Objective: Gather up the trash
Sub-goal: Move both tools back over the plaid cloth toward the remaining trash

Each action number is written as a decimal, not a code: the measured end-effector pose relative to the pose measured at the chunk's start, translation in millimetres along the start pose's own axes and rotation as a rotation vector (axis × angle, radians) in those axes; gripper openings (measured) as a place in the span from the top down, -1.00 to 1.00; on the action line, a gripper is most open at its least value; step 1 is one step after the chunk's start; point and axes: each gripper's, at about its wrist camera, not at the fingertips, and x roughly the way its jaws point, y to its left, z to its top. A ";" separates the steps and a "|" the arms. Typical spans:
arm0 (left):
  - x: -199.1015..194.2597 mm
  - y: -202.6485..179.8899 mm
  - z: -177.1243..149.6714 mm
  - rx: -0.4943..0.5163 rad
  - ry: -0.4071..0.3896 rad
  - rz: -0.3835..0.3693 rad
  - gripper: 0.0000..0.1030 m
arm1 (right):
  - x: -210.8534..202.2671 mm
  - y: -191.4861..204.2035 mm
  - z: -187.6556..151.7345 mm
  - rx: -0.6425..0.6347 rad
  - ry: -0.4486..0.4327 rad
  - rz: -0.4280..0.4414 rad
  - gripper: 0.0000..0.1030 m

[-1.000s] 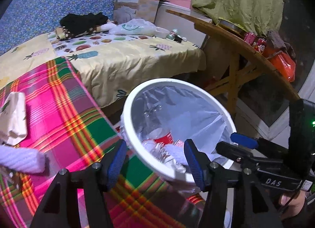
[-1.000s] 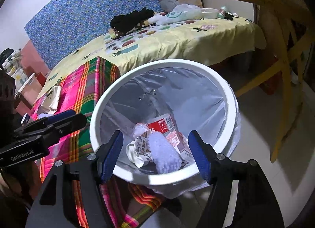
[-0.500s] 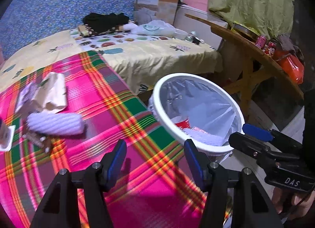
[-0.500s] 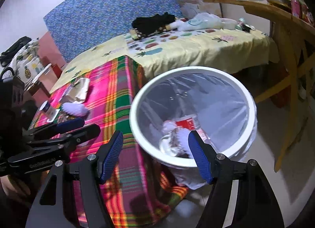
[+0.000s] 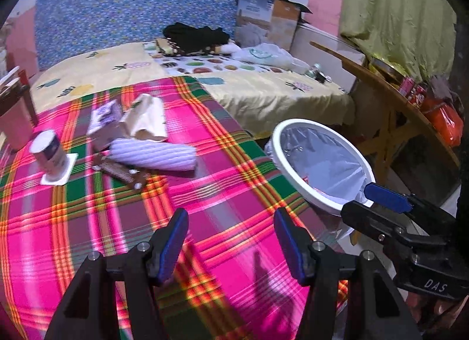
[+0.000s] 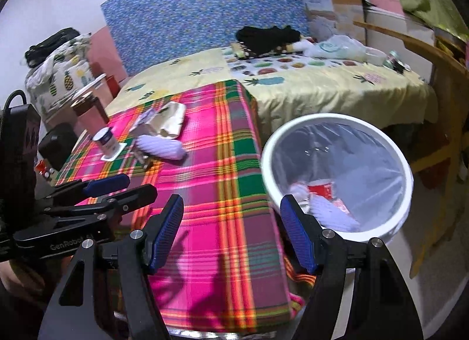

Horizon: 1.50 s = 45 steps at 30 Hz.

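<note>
white bin (image 6: 406,193) with wrappers (image 6: 322,190)

Woven plaid cloth (image 5: 222,193); glossy white plastic bin (image 6: 407,181), thin translucent liner (image 6: 366,161)

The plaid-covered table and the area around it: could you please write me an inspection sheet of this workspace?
Surface: pink-green plaid tablecloth, flat.
Job's things: white ribbed foam sleeve, beige crumpled paper bag, small white upright cup, brown wrapper on the cloth; white round lined bin beside the table holds trash.
Clutter: black garment on the yellow bedsheet.
Grippers: left hand-held gripper and right hand-held gripper open, empty.
Cables: nothing seen.
Surroundings: brown cardboard box, wooden table.
</note>
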 end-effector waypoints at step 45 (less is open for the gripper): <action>-41.0 113.6 -12.4 -0.159 -0.072 0.184 -0.15 | 37.2 72.6 12.5 -0.163 0.056 0.109 -0.35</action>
